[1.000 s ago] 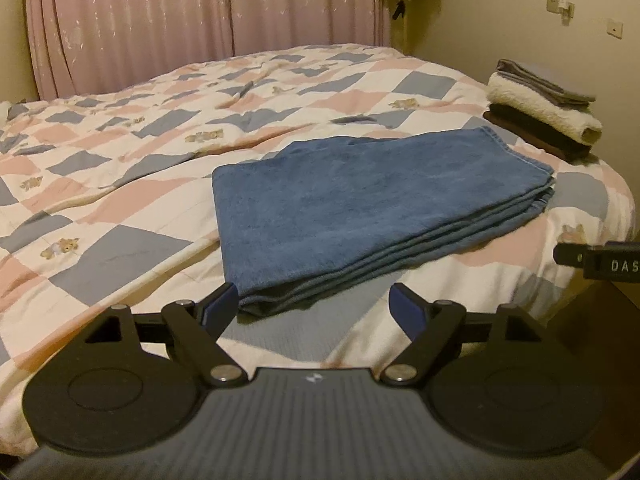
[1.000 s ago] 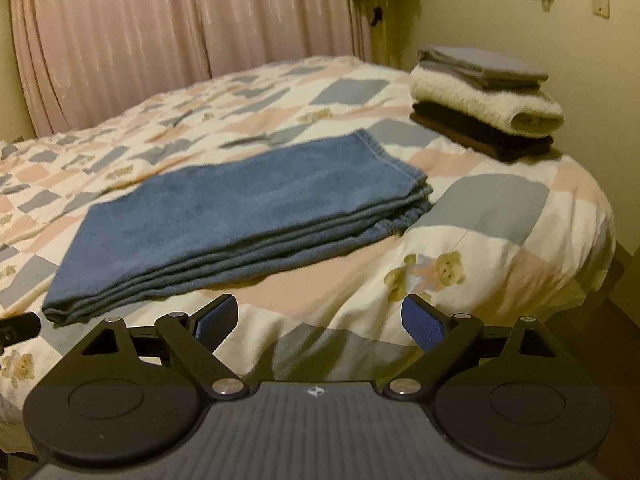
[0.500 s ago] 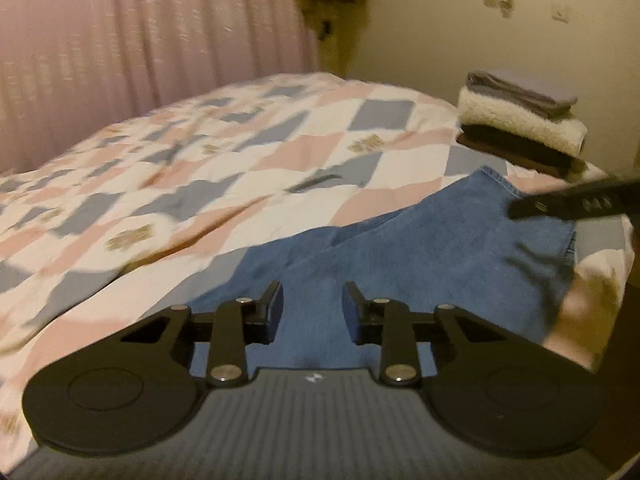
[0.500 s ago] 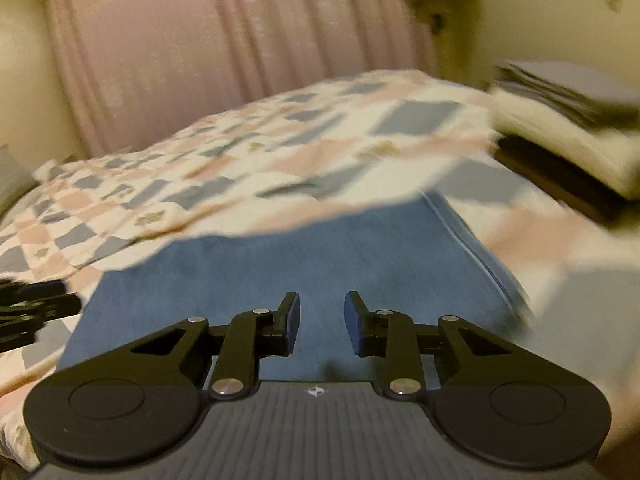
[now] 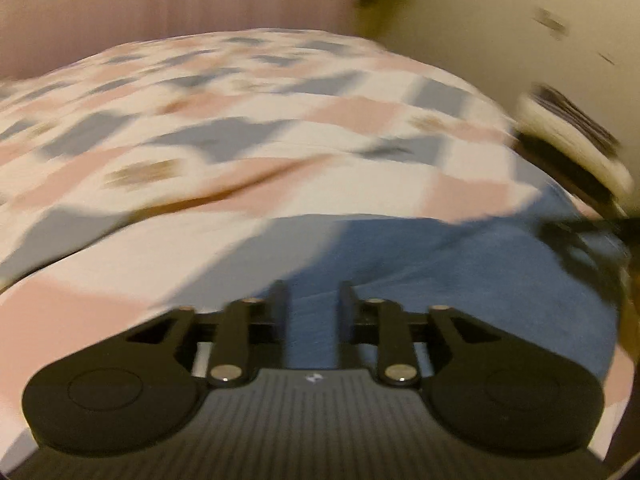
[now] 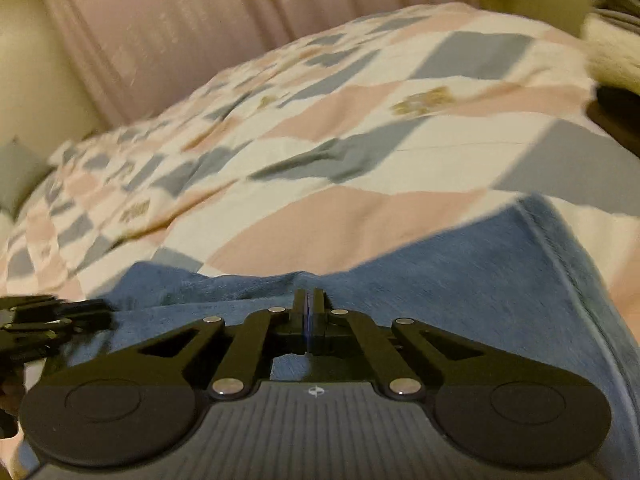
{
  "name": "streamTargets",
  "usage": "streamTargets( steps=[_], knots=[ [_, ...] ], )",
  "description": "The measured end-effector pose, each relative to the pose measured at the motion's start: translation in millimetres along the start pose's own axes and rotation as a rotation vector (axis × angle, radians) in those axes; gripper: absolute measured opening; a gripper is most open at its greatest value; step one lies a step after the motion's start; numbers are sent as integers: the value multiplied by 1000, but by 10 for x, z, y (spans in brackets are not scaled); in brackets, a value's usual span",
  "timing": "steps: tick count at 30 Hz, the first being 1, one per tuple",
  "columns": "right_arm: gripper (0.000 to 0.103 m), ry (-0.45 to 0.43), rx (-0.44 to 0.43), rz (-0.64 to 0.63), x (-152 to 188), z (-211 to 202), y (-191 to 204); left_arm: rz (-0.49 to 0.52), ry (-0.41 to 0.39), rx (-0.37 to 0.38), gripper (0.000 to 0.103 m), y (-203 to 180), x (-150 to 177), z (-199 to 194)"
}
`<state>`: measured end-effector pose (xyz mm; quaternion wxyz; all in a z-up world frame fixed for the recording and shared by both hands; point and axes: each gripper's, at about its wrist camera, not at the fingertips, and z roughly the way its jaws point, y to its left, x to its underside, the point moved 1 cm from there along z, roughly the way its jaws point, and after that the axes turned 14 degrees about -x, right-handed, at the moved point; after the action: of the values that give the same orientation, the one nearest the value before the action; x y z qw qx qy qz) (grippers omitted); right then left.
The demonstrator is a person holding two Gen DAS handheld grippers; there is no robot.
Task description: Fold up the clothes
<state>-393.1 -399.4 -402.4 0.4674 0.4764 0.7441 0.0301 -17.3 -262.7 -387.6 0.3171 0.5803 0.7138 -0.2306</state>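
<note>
A folded blue denim garment [image 5: 460, 276] lies on the checked quilt [image 5: 240, 140] near the bed's right edge. My left gripper [image 5: 313, 292] is low over its near part, fingers a narrow gap apart with blue cloth showing between them; this view is blurred. In the right wrist view my right gripper [image 6: 308, 294] is shut at the garment's [image 6: 460, 280] far edge, where the cloth puckers around the fingertips. The left gripper [image 6: 44, 320] shows as a dark shape at the left edge of that view.
A stack of folded towels [image 6: 612, 52] sits at the bed's far right corner, also blurred in the left view [image 5: 572, 140]. Pink curtains [image 6: 180, 20] hang behind the bed. A grey pillow [image 6: 20, 176] lies far left. The quilt [image 6: 360, 120] stretches beyond the garment.
Both grippers dropped from the bed's front edge onto the blue garment. The right gripper went from wide open to shut at the far edge; the left narrowed to a small gap.
</note>
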Motion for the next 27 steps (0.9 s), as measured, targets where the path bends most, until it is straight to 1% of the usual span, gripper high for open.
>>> streamTargets(
  steps=[1, 2, 3, 4, 6, 8, 10, 12, 13, 14, 15, 16, 18, 19, 22, 24, 27],
  knots=[
    [15, -24, 40, -9, 53, -102, 60, -28, 8, -19, 42, 144, 27, -79],
    [23, -52, 75, -32, 125, -204, 149, -58, 19, -33, 45, 283, 57, -153],
    [41, -74, 98, -65, 211, -305, 274, -97, 39, -17, 53, 393, 103, -200],
    [49, -94, 119, -100, 299, -406, 406, -142, 65, 15, 62, 463, 157, -203],
    [49, -77, 89, -228, 611, -404, 814, -229, 118, 78, 69, 596, 262, -203],
    [52, -53, 53, -362, 937, -382, 1236, -279, 157, 113, 69, 617, 331, -130],
    [61, -29, 16, -496, 1263, -361, 1658, -329, 201, 152, 69, 638, 368, -36],
    [66, -5, -21, -629, 1590, -340, 2080, -359, 223, 191, 69, 650, 391, 62],
    [66, 8, -40, -695, 1753, -330, 2291, -358, 225, 204, 67, 652, 381, 90],
    [66, 20, -33, -758, 1893, -286, 2419, -357, 228, 216, 67, 654, 370, 117],
    [66, 34, -14, -826, 2017, -229, 2504, -351, 232, 226, 60, 654, 357, 138],
    [66, 48, 5, -897, 2139, -171, 2585, -347, 241, 238, 45, 648, 363, 156],
    [66, 72, 57, -1033, 2360, -50, 2716, -345, 258, 266, 37, 667, 366, 193],
    [66, 72, 85, -1093, 2445, 4, 2759, -347, 265, 281, 35, 685, 364, 211],
    [66, 66, 143, -1202, 2561, 149, 2854, -345, 276, 302, 34, 705, 360, 262],
    [66, 69, 186, -1253, 2599, 271, 2912, -343, 283, 316, 35, 718, 357, 297],
    [65, 69, 215, -1272, 2590, 451, 2952, -341, 294, 336, 37, 738, 353, 348]
  ],
)
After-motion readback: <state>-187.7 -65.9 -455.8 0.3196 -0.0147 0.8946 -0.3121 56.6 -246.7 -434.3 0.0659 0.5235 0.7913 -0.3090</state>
